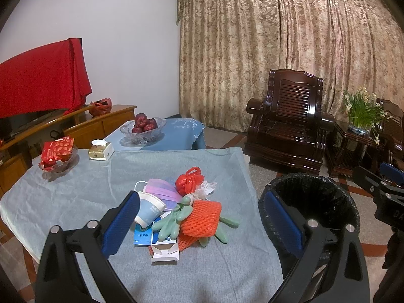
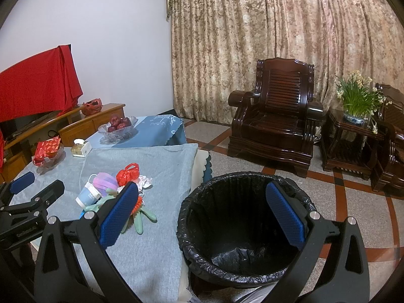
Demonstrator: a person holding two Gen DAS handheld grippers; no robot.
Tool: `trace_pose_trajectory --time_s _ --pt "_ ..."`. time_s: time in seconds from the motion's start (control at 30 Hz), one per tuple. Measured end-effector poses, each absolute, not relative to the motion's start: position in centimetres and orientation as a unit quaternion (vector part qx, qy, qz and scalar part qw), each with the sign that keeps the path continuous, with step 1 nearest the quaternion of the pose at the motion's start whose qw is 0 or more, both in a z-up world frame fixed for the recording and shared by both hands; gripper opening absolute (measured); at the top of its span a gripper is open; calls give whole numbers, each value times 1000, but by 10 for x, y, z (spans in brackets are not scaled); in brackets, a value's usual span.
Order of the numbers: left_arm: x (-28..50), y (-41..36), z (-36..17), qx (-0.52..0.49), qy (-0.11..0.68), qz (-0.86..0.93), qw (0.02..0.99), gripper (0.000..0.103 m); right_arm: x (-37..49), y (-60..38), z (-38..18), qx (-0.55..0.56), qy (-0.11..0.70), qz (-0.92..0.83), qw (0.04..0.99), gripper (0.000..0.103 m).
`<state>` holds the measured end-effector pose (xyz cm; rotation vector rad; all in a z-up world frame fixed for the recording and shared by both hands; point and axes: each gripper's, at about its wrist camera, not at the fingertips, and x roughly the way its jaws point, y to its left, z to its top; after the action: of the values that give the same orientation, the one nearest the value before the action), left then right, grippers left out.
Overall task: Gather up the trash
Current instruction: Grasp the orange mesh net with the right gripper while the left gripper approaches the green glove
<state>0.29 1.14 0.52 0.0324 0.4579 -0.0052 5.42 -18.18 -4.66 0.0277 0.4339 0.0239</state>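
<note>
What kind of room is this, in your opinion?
Probably a home living room: a carved wooden armchair before long patterned curtains, and a glass bowl of apples on a cloth-covered table.

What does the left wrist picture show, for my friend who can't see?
An open left gripper hovers over a trash pile on a grey tablecloth. A black-lined bin stands to the right.
</note>
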Motion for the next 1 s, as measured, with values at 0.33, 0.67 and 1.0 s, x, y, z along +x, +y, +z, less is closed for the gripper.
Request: trace_pose_trajectory --time_s 0.33,0.67,1.0 --pt "5 20 0 8 230 3 973 97 59 -171 -62 9 219 17 976 98" --pt "20 49 -14 9 233 24 972 97 86 -144 -79 10 236 48 971 98" --pt "51 123 -65 23 260 91 961 97 144 -82 -131 10 280 108 954 98"
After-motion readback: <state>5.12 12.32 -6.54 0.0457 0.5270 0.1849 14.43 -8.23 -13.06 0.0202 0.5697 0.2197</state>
